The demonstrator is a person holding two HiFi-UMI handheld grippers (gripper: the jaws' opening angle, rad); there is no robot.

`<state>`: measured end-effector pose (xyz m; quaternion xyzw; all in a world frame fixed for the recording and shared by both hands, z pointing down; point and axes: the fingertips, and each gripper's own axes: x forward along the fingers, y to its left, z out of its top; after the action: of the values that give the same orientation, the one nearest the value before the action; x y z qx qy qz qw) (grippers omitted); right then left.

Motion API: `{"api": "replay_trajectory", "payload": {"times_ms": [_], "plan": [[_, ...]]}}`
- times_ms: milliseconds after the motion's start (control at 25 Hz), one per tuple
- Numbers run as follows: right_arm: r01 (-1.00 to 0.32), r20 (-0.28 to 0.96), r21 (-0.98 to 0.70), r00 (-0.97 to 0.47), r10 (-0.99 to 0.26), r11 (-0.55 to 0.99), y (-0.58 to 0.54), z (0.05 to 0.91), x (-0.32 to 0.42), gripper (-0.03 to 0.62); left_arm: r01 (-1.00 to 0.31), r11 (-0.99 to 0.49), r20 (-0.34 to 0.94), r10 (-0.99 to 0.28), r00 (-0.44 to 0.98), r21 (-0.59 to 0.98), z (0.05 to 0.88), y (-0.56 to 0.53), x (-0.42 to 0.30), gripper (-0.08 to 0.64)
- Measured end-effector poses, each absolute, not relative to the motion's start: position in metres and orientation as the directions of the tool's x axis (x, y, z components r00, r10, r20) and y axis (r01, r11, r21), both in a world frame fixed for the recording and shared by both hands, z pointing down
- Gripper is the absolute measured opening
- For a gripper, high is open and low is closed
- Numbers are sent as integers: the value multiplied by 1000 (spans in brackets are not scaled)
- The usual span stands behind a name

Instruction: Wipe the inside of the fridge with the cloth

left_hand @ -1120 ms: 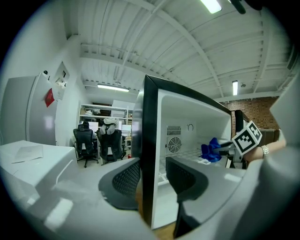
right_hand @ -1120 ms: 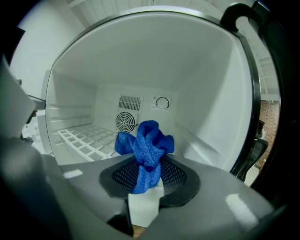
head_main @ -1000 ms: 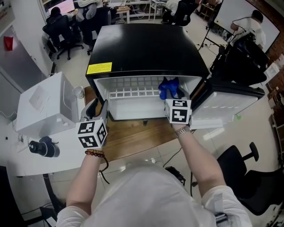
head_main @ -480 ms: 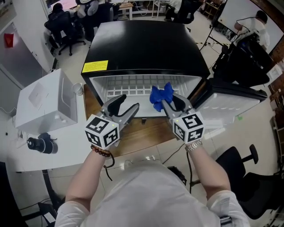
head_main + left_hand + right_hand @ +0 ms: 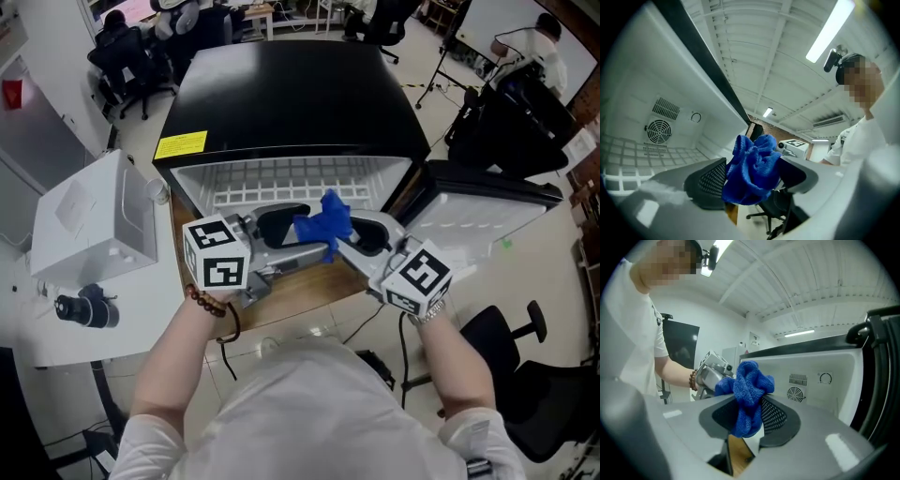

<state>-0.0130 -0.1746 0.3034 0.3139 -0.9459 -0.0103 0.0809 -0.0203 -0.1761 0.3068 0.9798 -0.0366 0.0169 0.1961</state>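
Cloth (image 5: 323, 223): blue, bunched, pinched in the right tongs (image 5: 349, 236); now drawn out of the fridge.
Left tongs (image 5: 298, 234): jaws just swung wide, cloth between them but not gripped; likely a handover before more wiping.
Worktop (image 5: 309, 286): wood, beneath both tongs.
Fridge (image 5: 300, 94): beyond the tongs, door (image 5: 478, 220) open, wire shelf (image 5: 281, 183) showing.
Room: office chairs (image 5: 122, 66) farther back.

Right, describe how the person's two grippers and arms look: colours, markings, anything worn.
The left gripper and right gripper are grey, with black mesh pads and a white cube of black square markers each. White short sleeves; dark beaded bracelet on the left wrist, metal watch on the right. The left jaws have just been opening, blue terry cloth between them.
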Motion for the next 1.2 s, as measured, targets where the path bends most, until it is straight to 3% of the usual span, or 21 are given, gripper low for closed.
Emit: {"api": "replay_trajectory", "payload": {"times_ms": [80, 280, 640, 960, 1200], "plan": [[-567, 155, 95, -803, -575, 818, -170, 303, -16, 118, -48, -910, 48, -30, 998, 411, 308, -170, -14, 355], [-551, 173, 137, -805, -567, 823, -167, 305, -16, 118, 10, -886, 43, 34, 998, 464, 307, -160, -7, 266], [-516, 220, 224, -800, -558, 827, -165, 314, -19, 120, -15, -849, 80, 33, 996, 529, 310, -165, -5, 205], [-603, 210, 135, -758, -618, 786, -173, 324, -7, 158, -101, -895, 142, -43, 989, 434, 314, -173, -1, 111], [-697, 194, 79, -691, -697, 713, -178, 329, 12, 178, -189, -934, 180, -139, 974, 304, 314, -180, 9, 97]]}}
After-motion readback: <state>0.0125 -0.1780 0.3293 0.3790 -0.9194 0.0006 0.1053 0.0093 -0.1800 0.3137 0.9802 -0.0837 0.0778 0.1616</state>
